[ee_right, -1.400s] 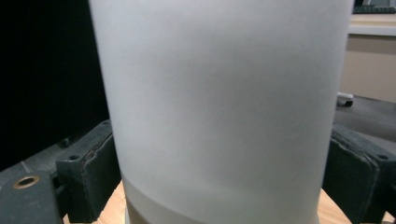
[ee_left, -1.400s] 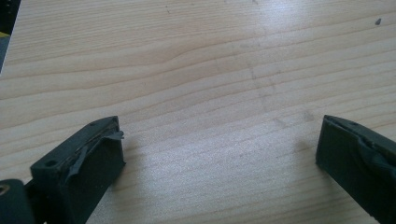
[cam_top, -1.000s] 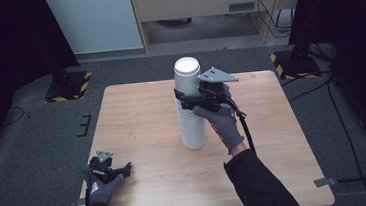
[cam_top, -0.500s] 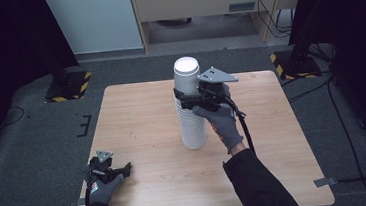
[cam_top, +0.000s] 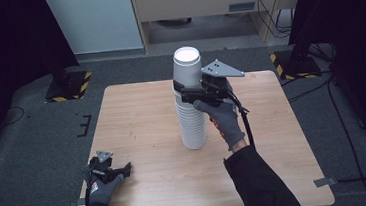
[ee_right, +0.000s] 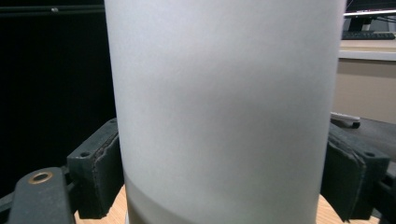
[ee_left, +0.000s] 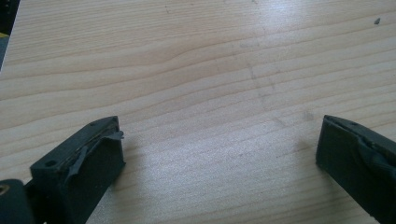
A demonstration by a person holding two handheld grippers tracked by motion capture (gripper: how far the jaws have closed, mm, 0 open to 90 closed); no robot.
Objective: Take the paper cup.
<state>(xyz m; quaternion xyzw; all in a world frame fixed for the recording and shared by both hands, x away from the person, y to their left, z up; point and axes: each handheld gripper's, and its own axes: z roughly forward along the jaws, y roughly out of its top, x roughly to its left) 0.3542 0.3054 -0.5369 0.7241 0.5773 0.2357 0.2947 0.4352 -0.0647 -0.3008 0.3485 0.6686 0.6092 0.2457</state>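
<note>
Left gripper (cam_top: 107, 171) rests at the table's (cam_top: 137, 117) near-left corner, well apart from the cup stack (cam_top: 191, 120), jaws spread over bare wood. The stack stands upright mid-table. Right gripper (cam_top: 186, 93) brackets its top cup (cam_top: 187, 67) from the right, jaws pinching the cup's wall.

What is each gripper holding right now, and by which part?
The right gripper is shut on the top cup of the cup stack, jaws on its side wall near its lower part. The left gripper is open over the table, holding nothing.
</note>
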